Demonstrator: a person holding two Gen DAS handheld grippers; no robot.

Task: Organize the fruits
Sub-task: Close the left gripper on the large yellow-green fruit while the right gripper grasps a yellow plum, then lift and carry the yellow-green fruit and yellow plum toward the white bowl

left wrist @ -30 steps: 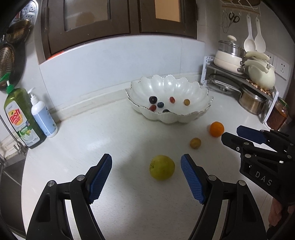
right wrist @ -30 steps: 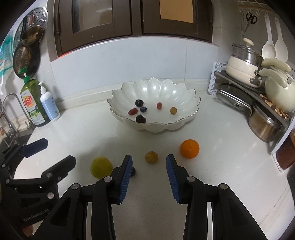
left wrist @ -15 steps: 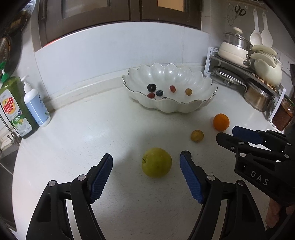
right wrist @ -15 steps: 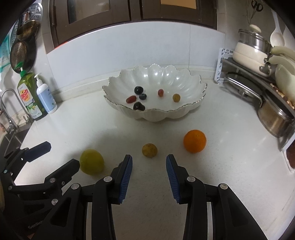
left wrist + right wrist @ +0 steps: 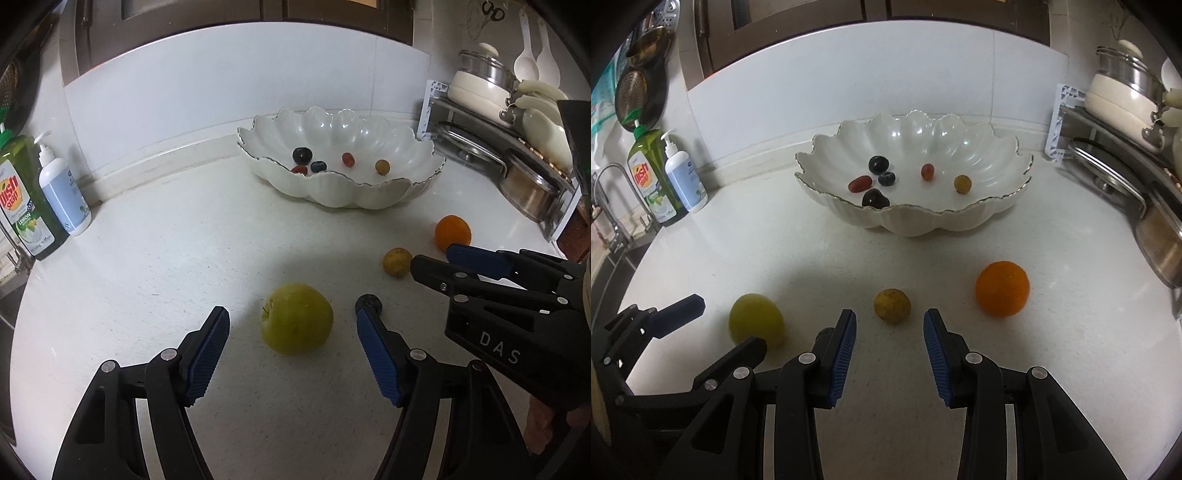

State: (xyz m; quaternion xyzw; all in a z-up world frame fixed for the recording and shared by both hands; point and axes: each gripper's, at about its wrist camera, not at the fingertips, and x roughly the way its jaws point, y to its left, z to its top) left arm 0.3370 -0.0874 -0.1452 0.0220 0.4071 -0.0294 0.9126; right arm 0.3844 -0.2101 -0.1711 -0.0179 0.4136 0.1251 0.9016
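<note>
Left gripper [image 5: 291, 321] fingers apart straddled green apple [image 5: 297, 318], right gripper [image 5: 889, 326] apart before small yellow fruit [image 5: 892, 305]; closing next.

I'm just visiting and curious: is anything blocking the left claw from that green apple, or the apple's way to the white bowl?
Nothing visible does. The green apple lies on bare counter just ahead of the open left gripper, roughly centred on its gap. Between the apple and the white bowl there is only bare countertop.
</note>
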